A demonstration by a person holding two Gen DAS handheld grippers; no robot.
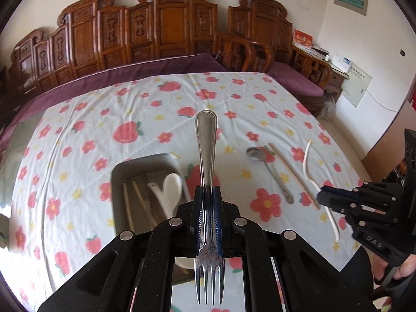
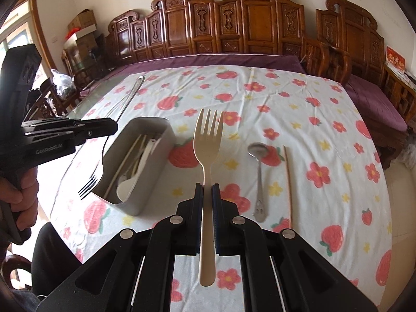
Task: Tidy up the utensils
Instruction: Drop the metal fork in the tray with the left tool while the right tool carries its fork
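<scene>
Left gripper [image 1: 208,195]: pinched the metal fork [image 1: 206,156] mid-handle.
Right gripper [image 2: 207,192]: clamped the cream fork [image 2: 209,140].
Advice: lower handles into the tin [image 2: 153,166] (one at a time).

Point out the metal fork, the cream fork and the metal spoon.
metal fork [image 1: 206,140]: left wrist view, on its handle.
cream fork [image 2: 209,140]: right wrist view, on its head below the tines.
metal spoon [image 2: 256,150]: right wrist view, on its bowl.

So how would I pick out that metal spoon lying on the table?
Start at the flowered tablecloth, then look right of the grey rectangular metal tray. The silver metal spoon lies flat there, bowl pointing away, beside a thin wooden chopstick; it alone is shiny with a round bowl.
</scene>
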